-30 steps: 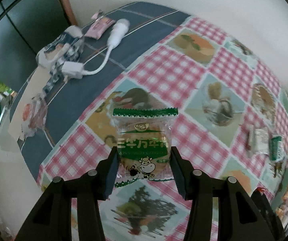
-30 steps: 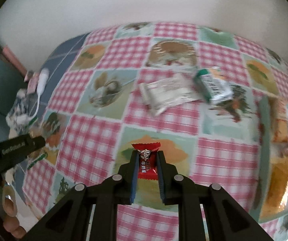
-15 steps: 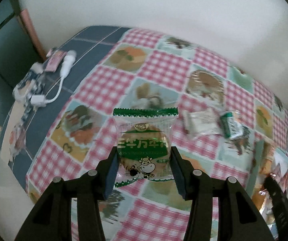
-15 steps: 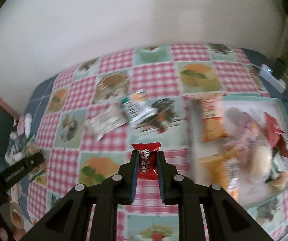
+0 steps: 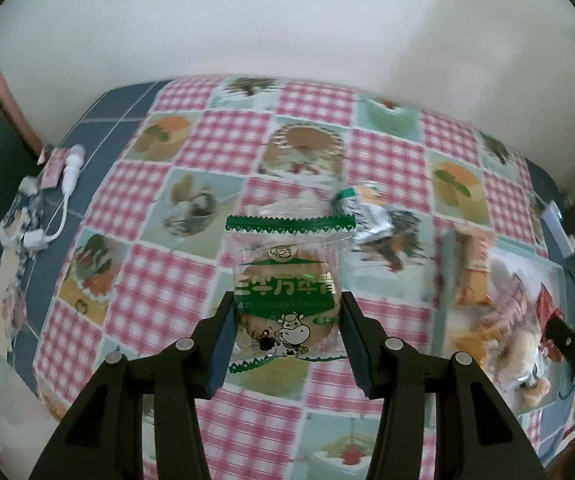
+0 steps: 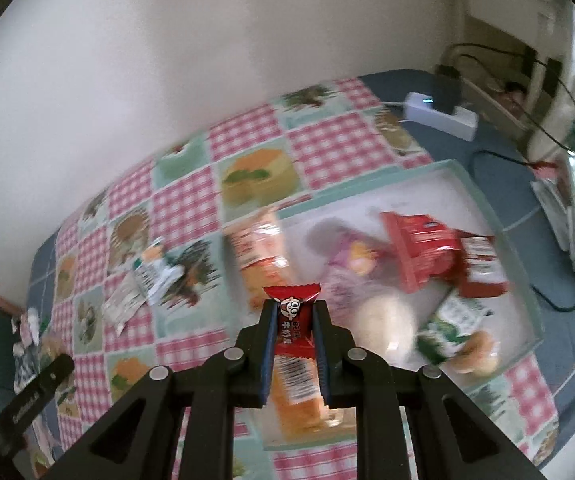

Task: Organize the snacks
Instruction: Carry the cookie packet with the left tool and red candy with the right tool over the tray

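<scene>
Snacks: the left gripper point(image 5: 287, 320) squeezes a cow cookie pack point(image 5: 287, 292) mid-frame; the right gripper point(image 6: 295, 328) pinches a red candy point(image 6: 293, 320).

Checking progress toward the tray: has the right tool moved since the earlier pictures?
Yes. The right tool, gripping the red candy, moved from the checkered cloth to above the tray.

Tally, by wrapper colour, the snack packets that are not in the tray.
Red, candy in right claw: 1
Clear with green trim, biscuit packet in left claw: 1
White packet on tablecloth: 1
Green-and-silver packet on tablecloth: 1
Total: 4
</scene>
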